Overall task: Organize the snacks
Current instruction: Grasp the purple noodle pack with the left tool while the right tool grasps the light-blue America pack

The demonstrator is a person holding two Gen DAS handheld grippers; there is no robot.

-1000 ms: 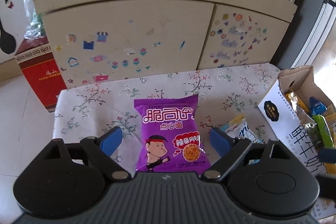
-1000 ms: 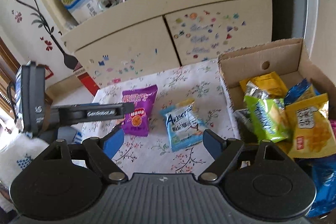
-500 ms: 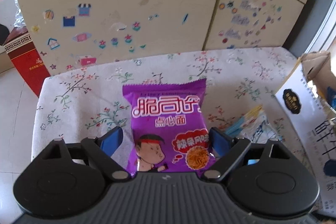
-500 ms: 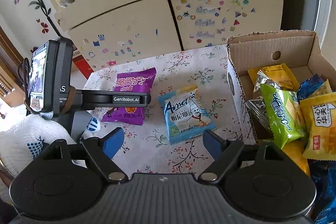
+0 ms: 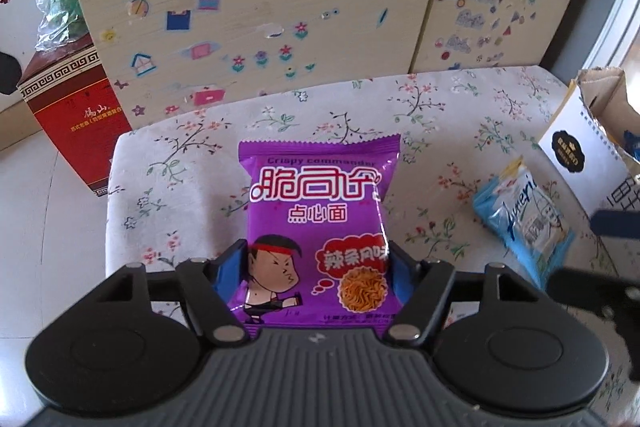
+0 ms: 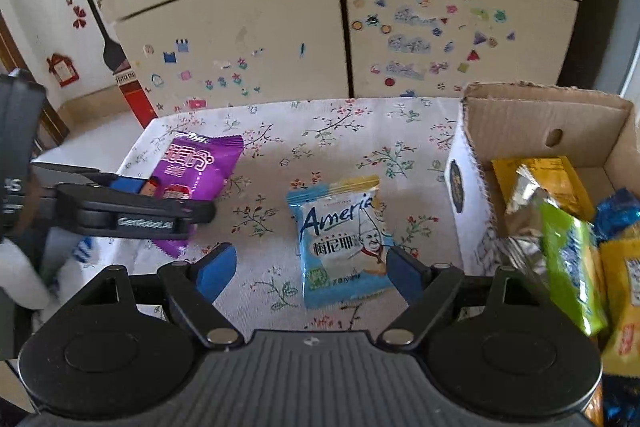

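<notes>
Snack packets are being sorted on a floral tablecloth, with a sticker-covered cabinet behind. Farthest left, a red carton stands on the floor beside the table. Next comes the purple noodle-snack packet, lying flat near the table's left end. The left gripper has its blue pads pressed against the packet's two side edges, clenched on its lower half. To do this step well, the squeeze should stay gentle, since the crisp noodles inside would likely crush, and the lift should be level so the slippery film does not slide out.

Toward the middle lies a light-blue biscuit packet, flat on the cloth. The right gripper hovers over it with fingers spread wide — one pad well left of it, the other just beside its right edge, gripping nothing. At the far right sits an open cardboard box holding yellow, green and blue packets.

Hard to make out: the purple packet's bottom edge is hidden behind the gripper body, so whether it has left the cloth is unclear — it may only be resting there. The box's right side is cut off, and its contents are blurred.
</notes>
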